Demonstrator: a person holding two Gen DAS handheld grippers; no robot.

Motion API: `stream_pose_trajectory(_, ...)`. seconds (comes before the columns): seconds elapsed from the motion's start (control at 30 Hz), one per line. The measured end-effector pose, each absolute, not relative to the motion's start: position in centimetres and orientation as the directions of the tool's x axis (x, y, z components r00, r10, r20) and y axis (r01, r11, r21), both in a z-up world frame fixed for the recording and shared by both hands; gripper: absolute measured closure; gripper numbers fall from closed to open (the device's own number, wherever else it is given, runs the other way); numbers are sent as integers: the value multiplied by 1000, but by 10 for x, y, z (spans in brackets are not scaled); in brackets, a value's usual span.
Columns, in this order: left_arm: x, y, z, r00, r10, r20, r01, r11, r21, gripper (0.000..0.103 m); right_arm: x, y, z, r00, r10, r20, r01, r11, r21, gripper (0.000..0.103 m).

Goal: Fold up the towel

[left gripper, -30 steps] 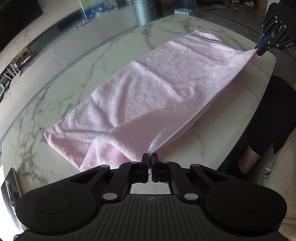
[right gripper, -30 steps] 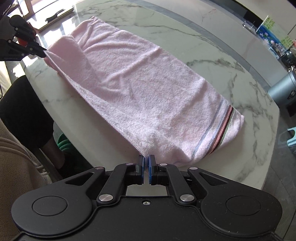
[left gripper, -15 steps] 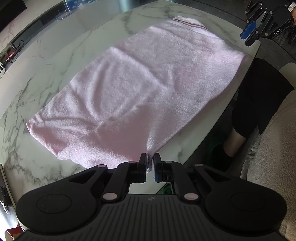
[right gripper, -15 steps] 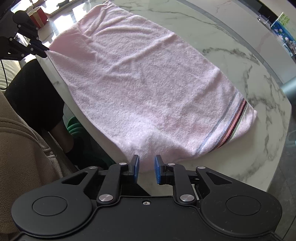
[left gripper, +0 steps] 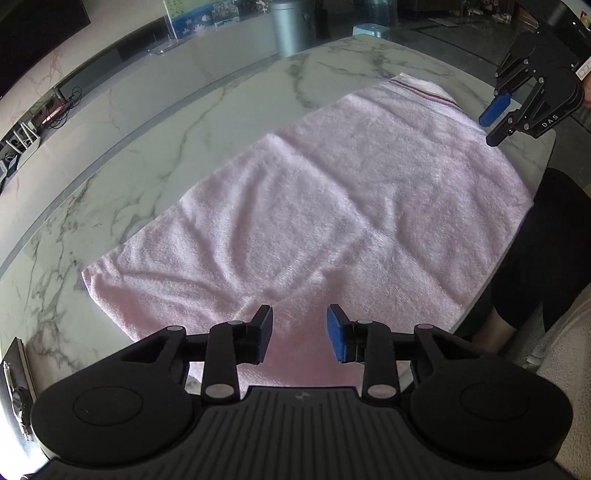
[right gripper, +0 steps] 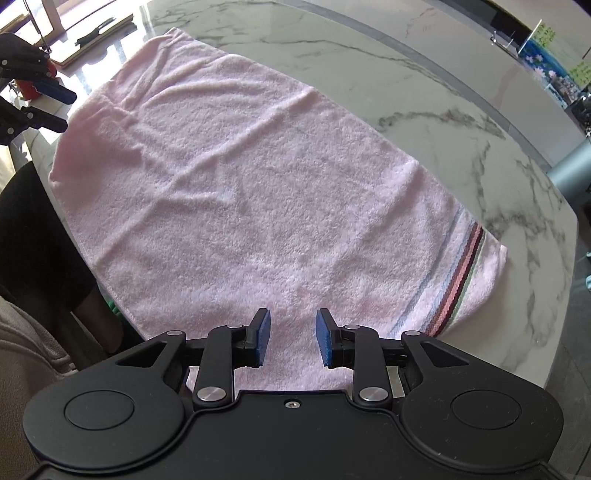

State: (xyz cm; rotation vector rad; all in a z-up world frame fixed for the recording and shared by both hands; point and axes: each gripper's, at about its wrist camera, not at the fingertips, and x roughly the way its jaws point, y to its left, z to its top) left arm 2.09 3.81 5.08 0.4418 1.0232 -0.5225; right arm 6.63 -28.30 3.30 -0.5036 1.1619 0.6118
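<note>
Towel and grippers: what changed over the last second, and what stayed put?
Both grippers let go: the left gripper and right gripper were shut on the towel's near edge and now stand open above it. The towel, held lifted before, dropped flat. It stays unfolded on the table.

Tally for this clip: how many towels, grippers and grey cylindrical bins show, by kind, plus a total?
Pink towel: 1
Grippers: 2, the left gripper and the right gripper, both open
Grey cylindrical bin: 1
Total: 4
</note>
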Motion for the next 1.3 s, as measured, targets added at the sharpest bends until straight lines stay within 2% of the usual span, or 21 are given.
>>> stream_pose_trajectory(0.13,42,36,22,407,-149,-901,535,838,103,77,92,-275,10,279,208,-937,-643,766,-21,77)
stream_pose_trajectory(0.27,54,41,3,414,-79,-907,479,866,143,77,104,-278,-5,280,201,-939,-623,782,-18,77)
stream_pose_trajectory(0.57,63,51,-10,373,-106,-922,466,881,88,78,90,-289,-25,268,204,-942,-643,766,-18,76)
stream_pose_trajectory(0.87,61,32,-8,317,-124,-940,558,826,79,80,68,-273,-24,257,202,-945,-657,754,-17,74)
stream_pose_trajectory(1.07,56,33,3,363,-117,-924,512,854,93,79,67,-276,-20,250,221,-943,-657,754,3,74)
stream_pose_trajectory(1.27,38,17,37,384,-238,-892,484,875,-26,75,66,-276,-21,252,219,-943,-664,748,-4,74)
stream_pose_trajectory(1.3,37,11,39,375,-250,-893,474,879,-47,71,66,-275,-22,252,218,-943,-663,749,-4,74)
